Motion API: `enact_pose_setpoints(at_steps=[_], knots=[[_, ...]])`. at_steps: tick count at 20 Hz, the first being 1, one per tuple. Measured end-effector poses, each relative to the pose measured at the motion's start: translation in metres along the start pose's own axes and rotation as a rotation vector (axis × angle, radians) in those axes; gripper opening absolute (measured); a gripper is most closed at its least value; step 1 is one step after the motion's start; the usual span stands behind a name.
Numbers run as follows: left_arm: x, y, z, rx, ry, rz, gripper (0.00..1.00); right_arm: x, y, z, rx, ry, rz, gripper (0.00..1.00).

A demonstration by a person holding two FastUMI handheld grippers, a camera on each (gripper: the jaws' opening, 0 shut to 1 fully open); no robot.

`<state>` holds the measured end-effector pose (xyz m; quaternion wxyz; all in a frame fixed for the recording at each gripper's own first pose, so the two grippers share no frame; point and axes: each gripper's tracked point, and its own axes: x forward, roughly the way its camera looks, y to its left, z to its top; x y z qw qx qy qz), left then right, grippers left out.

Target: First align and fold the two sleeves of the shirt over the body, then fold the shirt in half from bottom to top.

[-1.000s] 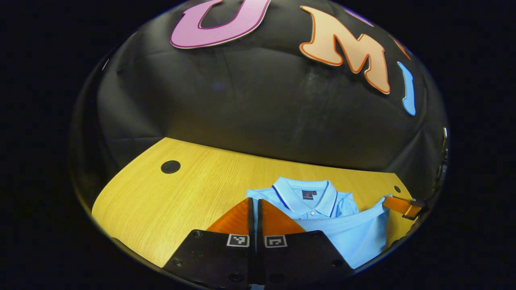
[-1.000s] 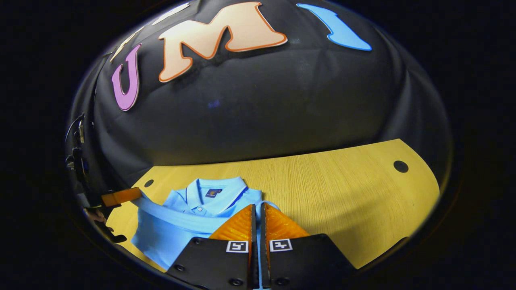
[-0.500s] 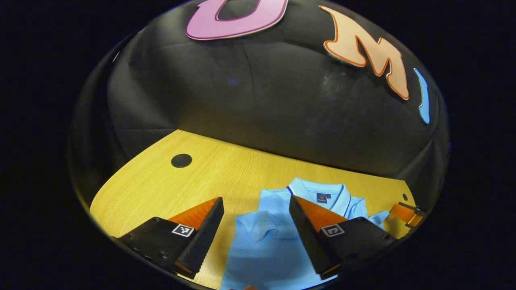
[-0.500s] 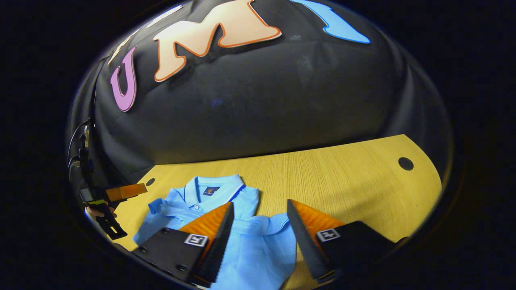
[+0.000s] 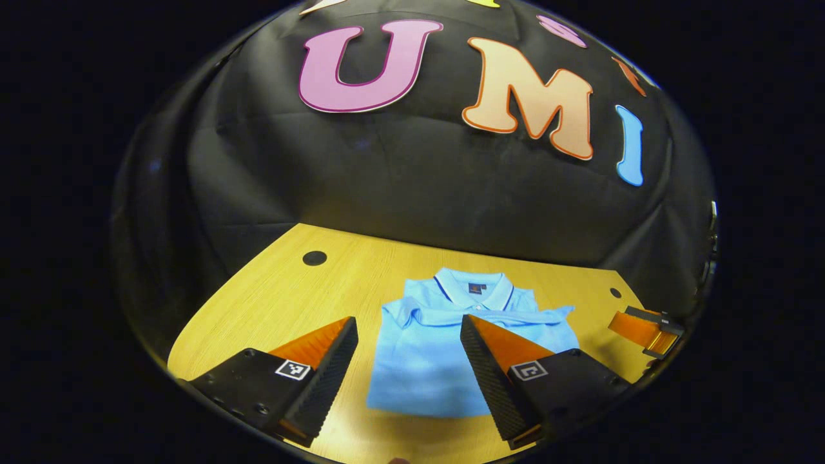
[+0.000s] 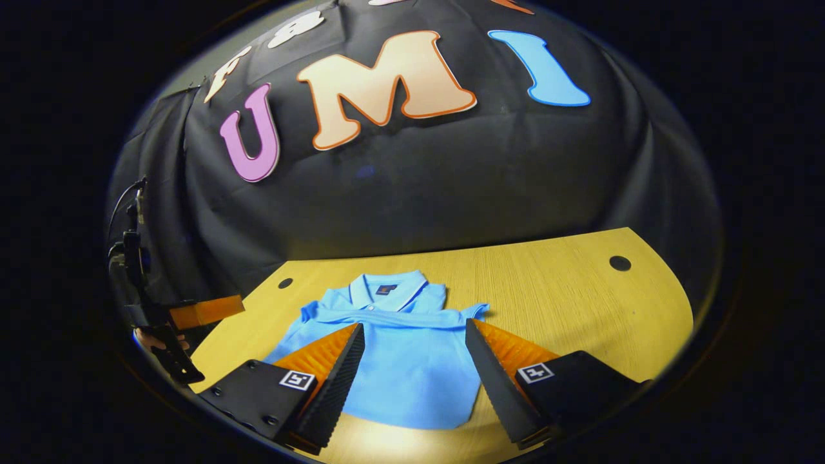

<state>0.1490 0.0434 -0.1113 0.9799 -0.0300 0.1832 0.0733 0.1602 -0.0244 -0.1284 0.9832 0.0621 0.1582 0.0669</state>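
Both the left gripper [image 5: 406,361] and right gripper [image 6: 416,367] hover released above the shirt [image 6: 393,361], which lies flat on the surface [image 6: 580,303], its fold apparently complete.

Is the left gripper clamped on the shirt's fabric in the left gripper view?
No, the left gripper stands open above the table, its fingers spread apart with the folded shirt lying free between them.
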Motion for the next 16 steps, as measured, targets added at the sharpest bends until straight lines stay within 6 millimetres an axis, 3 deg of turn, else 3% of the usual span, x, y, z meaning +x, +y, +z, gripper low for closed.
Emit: enact_pose_setpoints(at_steps=[7,8,9,11,14,16], knots=[[-0.07,-0.031,-0.032,-0.003,0.063,-0.124,0.96,-0.096,0.026,-0.027,0.066,0.002,-0.048,0.98],[-0.077,-0.035,-0.033,-0.004,0.064,-0.14,0.96,-0.105,0.027,-0.032,0.068,0.004,-0.059,0.93],[-0.083,-0.039,-0.038,-0.004,0.075,-0.161,0.96,-0.115,0.028,-0.038,0.069,0.008,-0.072,0.98],[-0.098,-0.047,-0.046,-0.002,0.102,-0.203,0.96,-0.131,0.029,-0.046,0.068,0.007,-0.094,0.98],[-0.115,-0.05,-0.06,0.016,0.132,-0.239,0.96,-0.15,0.032,-0.05,0.096,-0.011,-0.125,0.98],[-0.121,-0.055,-0.066,0.015,0.149,-0.259,0.96,-0.158,0.029,-0.05,0.114,-0.02,-0.142,0.92]])
